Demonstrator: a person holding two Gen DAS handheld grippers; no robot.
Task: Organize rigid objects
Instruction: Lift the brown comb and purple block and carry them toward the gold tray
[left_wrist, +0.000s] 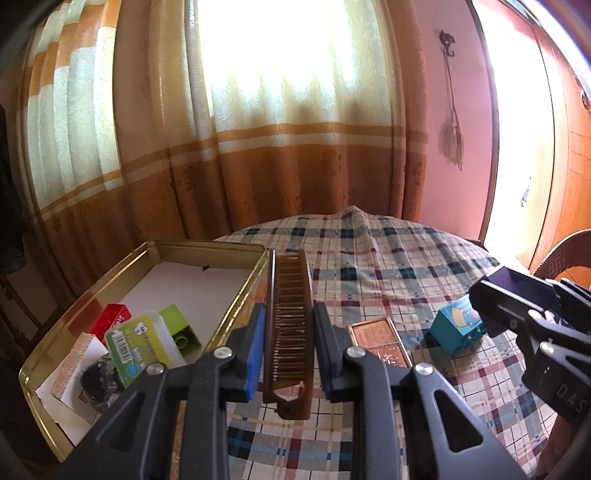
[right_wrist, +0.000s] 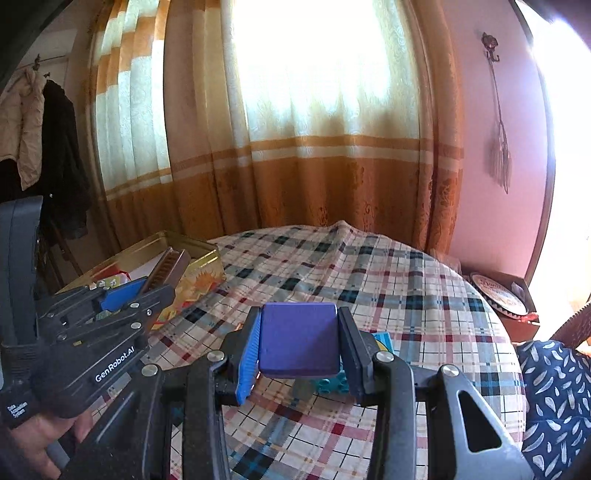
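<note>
My left gripper (left_wrist: 289, 345) is shut on a brown folding comb (left_wrist: 290, 314) and holds it above the table beside the right wall of the gold tin box (left_wrist: 243, 288). The comb also shows in the right wrist view (right_wrist: 166, 271). My right gripper (right_wrist: 300, 345) is shut on a purple block (right_wrist: 298, 339), held above a teal toy brick (right_wrist: 334, 384). The tin holds a red brick (left_wrist: 110, 317), a green brick (left_wrist: 183, 325), a green-labelled plastic case (left_wrist: 142, 343) and other small items.
A copper-coloured flat tin (left_wrist: 380, 341) and the teal brick (left_wrist: 458, 326) lie on the plaid tablecloth (left_wrist: 388, 258). Curtains hang behind the round table. A cardboard box with a round plate (right_wrist: 498, 291) sits at the far right, by a patterned cushion (right_wrist: 554, 398).
</note>
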